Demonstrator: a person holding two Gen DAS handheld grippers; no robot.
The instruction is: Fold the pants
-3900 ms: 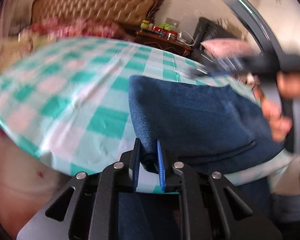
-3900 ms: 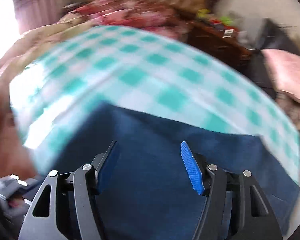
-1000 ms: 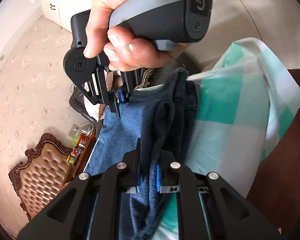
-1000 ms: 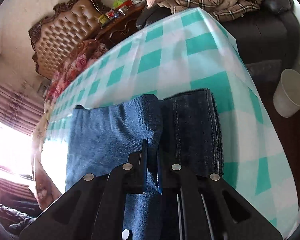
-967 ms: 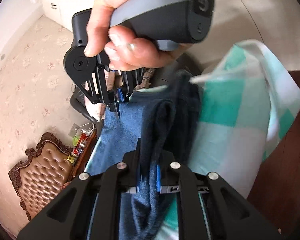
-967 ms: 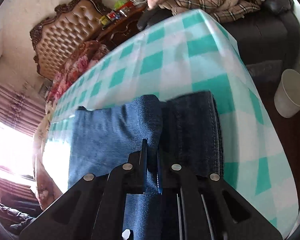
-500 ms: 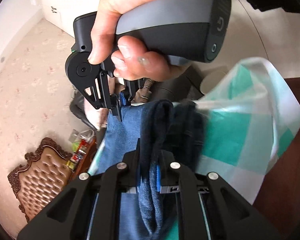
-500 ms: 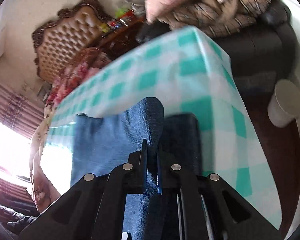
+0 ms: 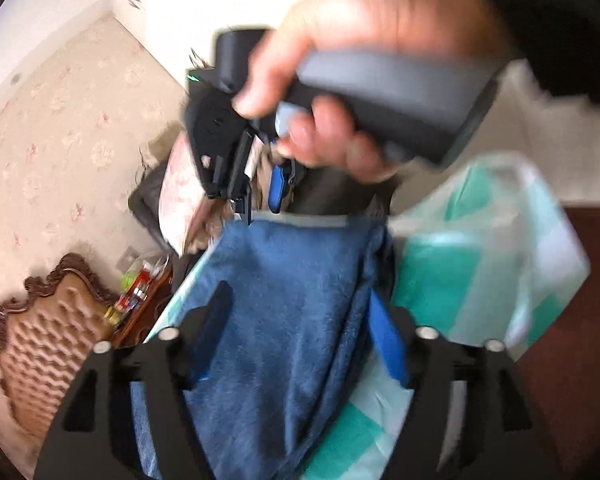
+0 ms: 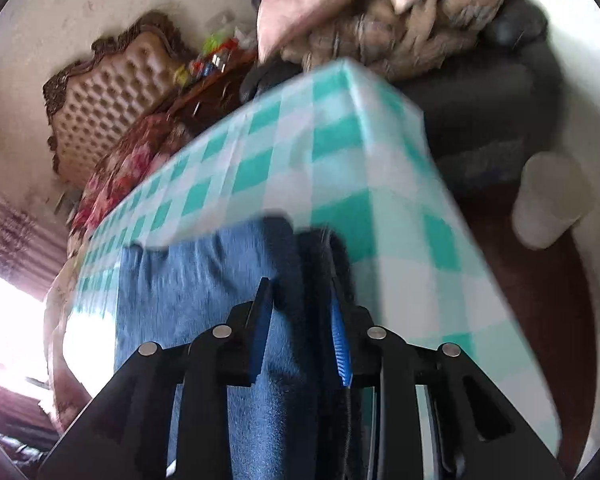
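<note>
The blue denim pants [image 9: 288, 320] lie folded on the green-and-white checked tablecloth [image 9: 440, 276]. My left gripper [image 9: 296, 320] is open, its blue pads wide apart on either side of the fold. The right gripper [image 9: 260, 196] shows above the far edge of the pants, held by a hand, jaws parted. In the right wrist view the pants [image 10: 188, 304] lie under my right gripper [image 10: 300, 312], whose jaws stand partly open around the dark folded edge [image 10: 316, 256]. The frames are blurred.
The tablecloth [image 10: 300, 160] ends at a corner on the right. A white bin [image 10: 552, 200] stands on the dark floor beyond it. A black sofa with pillows and a blanket [image 10: 380, 20], a padded headboard [image 10: 108, 92] and a cluttered nightstand [image 9: 140, 288] lie behind.
Both grippers have opened and let go of the denim fold. The fold has dropped flat onto the table. The right gripper has lifted away from the pants edge.
</note>
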